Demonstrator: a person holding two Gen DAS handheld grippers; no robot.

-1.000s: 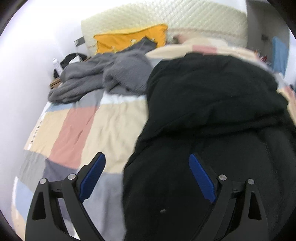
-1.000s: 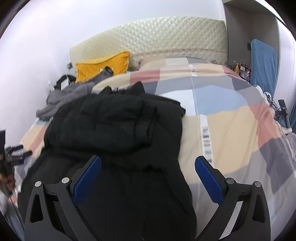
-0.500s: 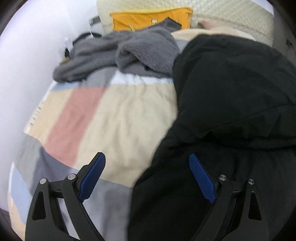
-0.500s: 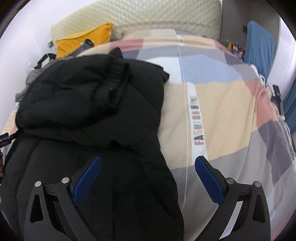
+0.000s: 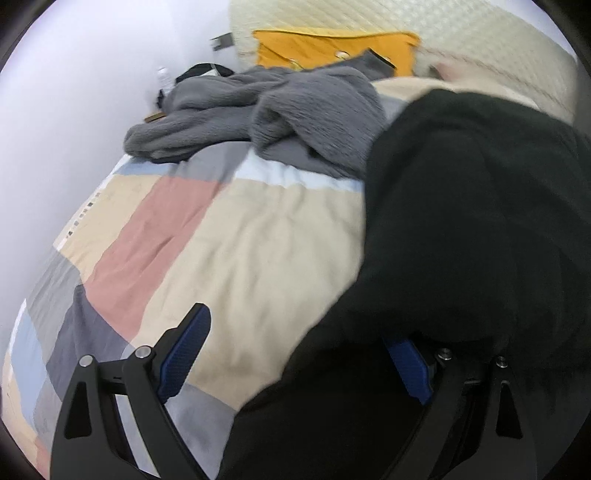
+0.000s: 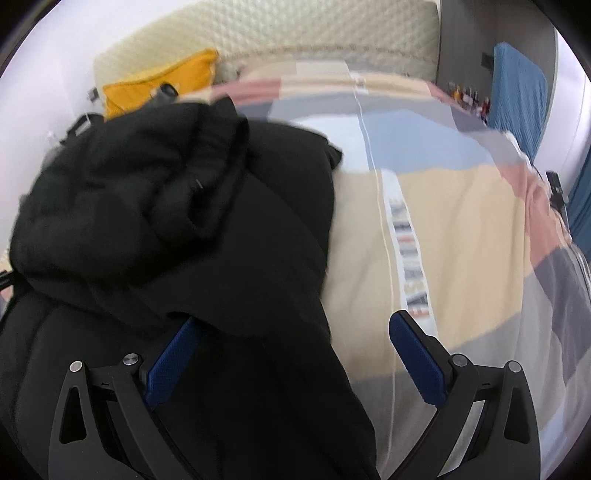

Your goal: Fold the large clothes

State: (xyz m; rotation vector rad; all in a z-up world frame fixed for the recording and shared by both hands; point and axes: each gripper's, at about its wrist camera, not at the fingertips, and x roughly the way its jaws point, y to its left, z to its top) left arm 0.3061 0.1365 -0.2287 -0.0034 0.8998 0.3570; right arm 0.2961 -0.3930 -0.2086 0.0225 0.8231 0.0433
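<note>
Both the left tongs [image 5: 299, 350] and right tongs [image 6: 291, 347] gape open astride the black coat's [image 6: 166, 221] near edges on the bed [image 5: 258, 240], apparently about to pinch and fold it.

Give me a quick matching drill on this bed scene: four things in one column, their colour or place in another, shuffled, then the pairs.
Things:
1. coat
2. fleece garment
3. cushion
4. hanging cloth

Descriptions:
A. yellow, against the quilted headboard
B. black, spread on the patchwork bedcover between both grippers
C. blue, on the room's far right side
D. grey, bunched near the wall, beside the coat

Pairs: 1-B, 2-D, 3-A, 4-C
</note>
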